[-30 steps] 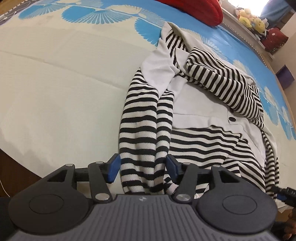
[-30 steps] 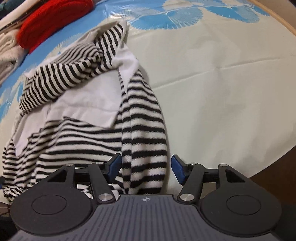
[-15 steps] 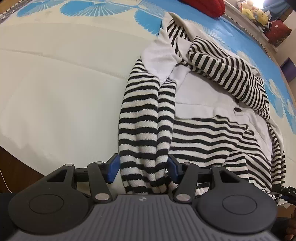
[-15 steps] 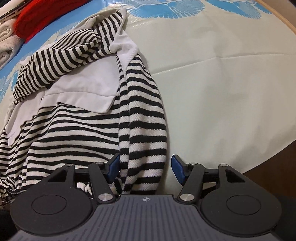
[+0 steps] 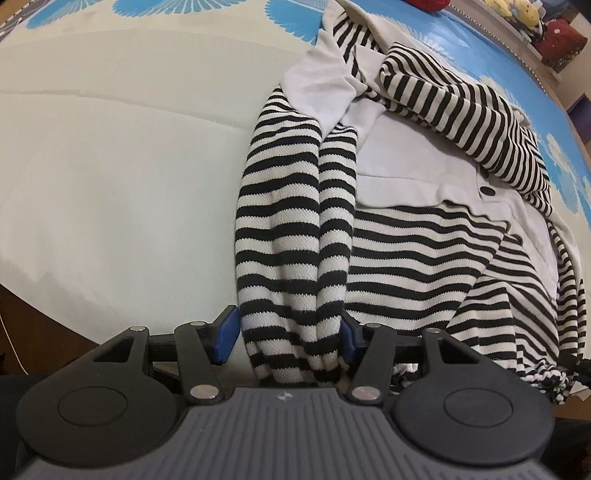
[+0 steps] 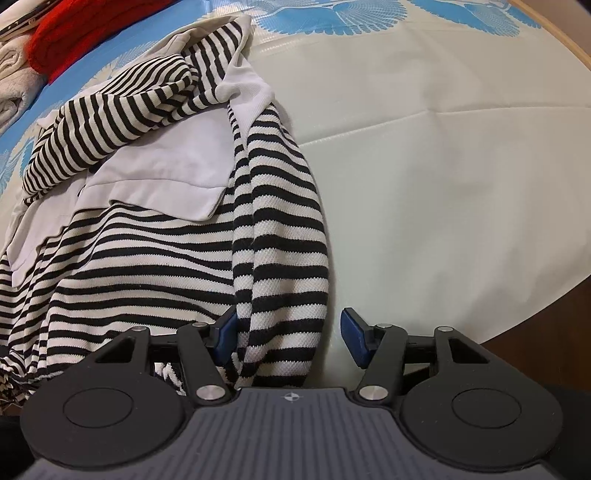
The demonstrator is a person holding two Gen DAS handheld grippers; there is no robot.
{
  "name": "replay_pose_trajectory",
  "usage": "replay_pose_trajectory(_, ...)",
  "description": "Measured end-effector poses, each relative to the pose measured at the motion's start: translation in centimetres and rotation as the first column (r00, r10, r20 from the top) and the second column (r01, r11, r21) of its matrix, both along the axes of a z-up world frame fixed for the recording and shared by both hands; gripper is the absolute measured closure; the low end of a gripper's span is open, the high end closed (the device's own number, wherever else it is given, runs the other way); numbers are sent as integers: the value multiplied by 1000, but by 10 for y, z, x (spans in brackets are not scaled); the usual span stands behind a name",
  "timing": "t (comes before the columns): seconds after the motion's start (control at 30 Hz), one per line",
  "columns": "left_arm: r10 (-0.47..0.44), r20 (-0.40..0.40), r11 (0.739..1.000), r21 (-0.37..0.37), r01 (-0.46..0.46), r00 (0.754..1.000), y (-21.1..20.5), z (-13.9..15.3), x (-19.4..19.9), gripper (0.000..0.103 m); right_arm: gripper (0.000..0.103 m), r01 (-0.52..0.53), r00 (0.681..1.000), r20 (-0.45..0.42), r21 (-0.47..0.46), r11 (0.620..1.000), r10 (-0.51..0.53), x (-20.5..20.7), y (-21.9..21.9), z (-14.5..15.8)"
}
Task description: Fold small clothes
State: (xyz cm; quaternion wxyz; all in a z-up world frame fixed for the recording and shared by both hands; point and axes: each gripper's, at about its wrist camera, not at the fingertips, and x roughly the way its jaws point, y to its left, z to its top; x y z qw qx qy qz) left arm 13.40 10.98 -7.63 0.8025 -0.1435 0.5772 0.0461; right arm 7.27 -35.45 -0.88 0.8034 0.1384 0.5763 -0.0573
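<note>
A black-and-white striped top with white panels [image 5: 424, 236] lies crumpled on the pale bed cover [image 5: 110, 166]. One striped sleeve [image 5: 291, 229] runs from its shoulder down to me. My left gripper [image 5: 288, 334] is open, its blue pads on either side of the sleeve's cuff end. In the right wrist view the same top [image 6: 140, 236] lies at the left and a striped sleeve [image 6: 284, 240] reaches my right gripper [image 6: 290, 334]. That gripper is open, with the sleeve's end lying between the pads, against the left one.
The bed's near edge and dark wood floor [image 5: 33, 325] show at the lower left, and in the right wrist view the floor [image 6: 546, 321] at the lower right. A red garment [image 6: 85, 29] and folded pale cloths [image 6: 14, 77] lie at the far left. Plush toys [image 5: 517, 11] sit beyond the bed.
Both grippers have moved forward and lower over the sleeve ends, so the cuffs now sit deeper between the open pads. The top has not shifted.
</note>
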Motion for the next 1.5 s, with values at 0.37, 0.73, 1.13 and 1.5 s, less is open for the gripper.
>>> replay_pose_trajectory(0.37,2,108,995,-101,9,994,5,25,-15,94,89,76,994,75,55,996,-80,-8,-16,19)
replay_pose_trajectory(0.73,20,-11,996,-83,-21,1000,10,1,-10,69,69,37,999,-28,16,999,-37,-4,-7,0)
replay_pose_trajectory(1.13,-19,-3,997,-77,19,1000,2,-3,-9,85,73,-25,999,-36,-12,1000,25,-5,2,-1)
replay_pose_trajectory(1.5,-25,-1,996,-85,25,1000,4,-2,-11,82,74,-46,998,-39,-12,999,45,-5,2,-2)
